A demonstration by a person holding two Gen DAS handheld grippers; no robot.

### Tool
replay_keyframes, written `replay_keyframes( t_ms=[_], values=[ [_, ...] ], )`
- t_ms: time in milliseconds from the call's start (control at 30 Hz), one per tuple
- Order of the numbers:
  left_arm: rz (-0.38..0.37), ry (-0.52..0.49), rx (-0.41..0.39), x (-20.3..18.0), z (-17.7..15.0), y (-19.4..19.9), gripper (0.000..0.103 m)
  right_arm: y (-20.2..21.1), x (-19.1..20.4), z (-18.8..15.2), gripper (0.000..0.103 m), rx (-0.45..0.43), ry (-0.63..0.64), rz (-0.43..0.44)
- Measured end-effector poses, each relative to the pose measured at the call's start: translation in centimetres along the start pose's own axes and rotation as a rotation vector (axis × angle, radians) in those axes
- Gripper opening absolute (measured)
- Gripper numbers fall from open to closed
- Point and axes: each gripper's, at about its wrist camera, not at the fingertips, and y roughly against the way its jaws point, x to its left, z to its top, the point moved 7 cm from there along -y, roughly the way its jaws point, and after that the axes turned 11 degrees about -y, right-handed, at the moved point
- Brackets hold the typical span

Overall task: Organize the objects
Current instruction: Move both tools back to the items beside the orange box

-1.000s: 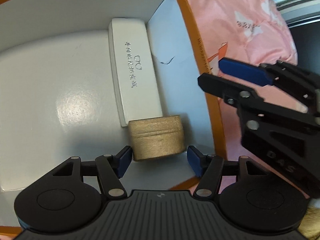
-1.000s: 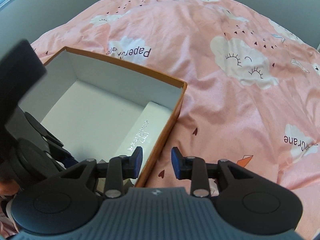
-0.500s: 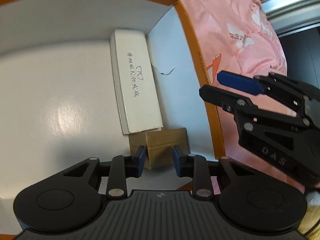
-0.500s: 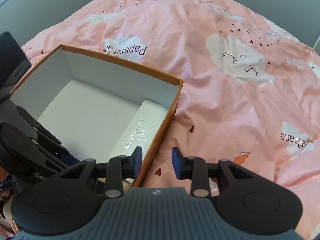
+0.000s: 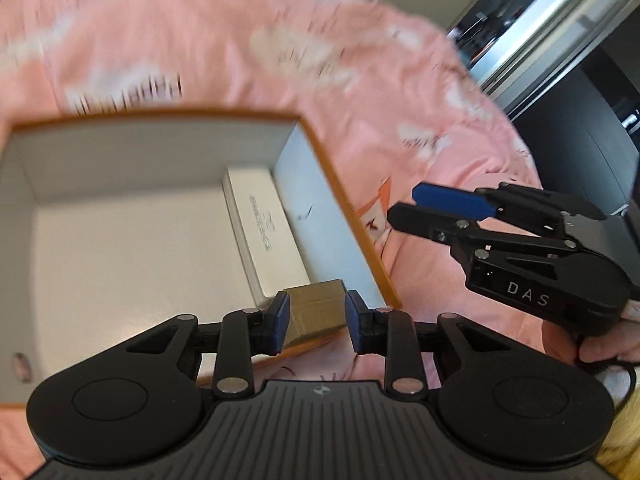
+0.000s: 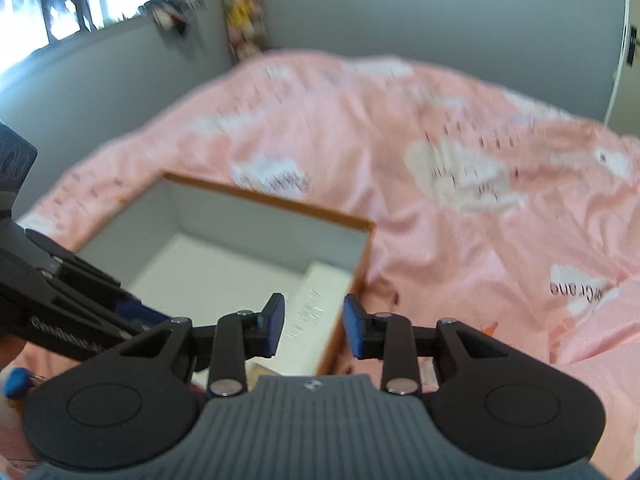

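A white box with an orange rim [image 5: 346, 208] lies open on a pink bedspread. Inside, along its right wall, lies a long white case [image 5: 268, 236]. A tan roll [image 5: 316, 308] sits at the near end of that case, in the box's corner. My left gripper [image 5: 316, 320] hovers above and behind the roll, jaws a narrow gap apart, gripping nothing. My right gripper [image 5: 404, 205] hangs just outside the box's right wall. In the right wrist view the right gripper [image 6: 312, 324] is narrowly open and empty over the box rim [image 6: 280, 203] and case [image 6: 316, 300].
The pink bedspread [image 6: 440, 240] with cloud prints stretches all around the box. Grey walls and a window [image 6: 60, 0] stand beyond the bed. A hand [image 5: 608, 348] holds the right gripper. Dark furniture [image 5: 580, 120] is at the right.
The left jaws closed from wide around the tan roll to a narrow gap. The gripper then rose and drew back, leaving the roll in the box. The right gripper lifted and tilted up too.
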Motion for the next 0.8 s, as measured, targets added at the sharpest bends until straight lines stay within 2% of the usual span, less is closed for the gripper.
replay_keyframes(
  t_ms=[133,267,400,467,533,567,667,800],
  values=[
    [0.059,-0.044,-0.06,-0.9,-2.3,3.8,0.033,2.6,1.7,-2.2,0.035,-0.039,-0.043,0.055],
    [0.125,0.007,-0.036,-0.5,-5.8,5.3,0.033,2.8,2.8,-5.8,0.035,0.047,-0.159,0.096],
    [0.16,0.146,0.0,1.3,-9.2,5.4,0.035,1.6,3.5,-9.8,0.035,0.137,-0.244,0.102],
    [0.178,0.238,0.034,2.5,-11.0,5.4,0.044,1.0,4.1,-11.2,0.035,0.17,-0.262,0.106],
    [0.204,0.308,0.045,3.3,-12.3,5.1,0.053,0.3,4.2,-12.0,0.038,0.203,-0.317,0.104],
    [0.217,0.351,0.045,3.7,-13.0,4.9,0.055,-0.2,4.1,-12.1,0.044,0.215,-0.356,0.106],
    [0.185,0.475,0.044,4.4,-14.0,4.4,0.063,-1.6,3.8,-12.2,0.047,0.244,-0.442,0.121],
    [0.219,0.524,0.039,4.9,-13.9,4.0,0.064,-4.2,3.8,-13.0,0.051,0.307,-0.457,0.079]
  ],
)
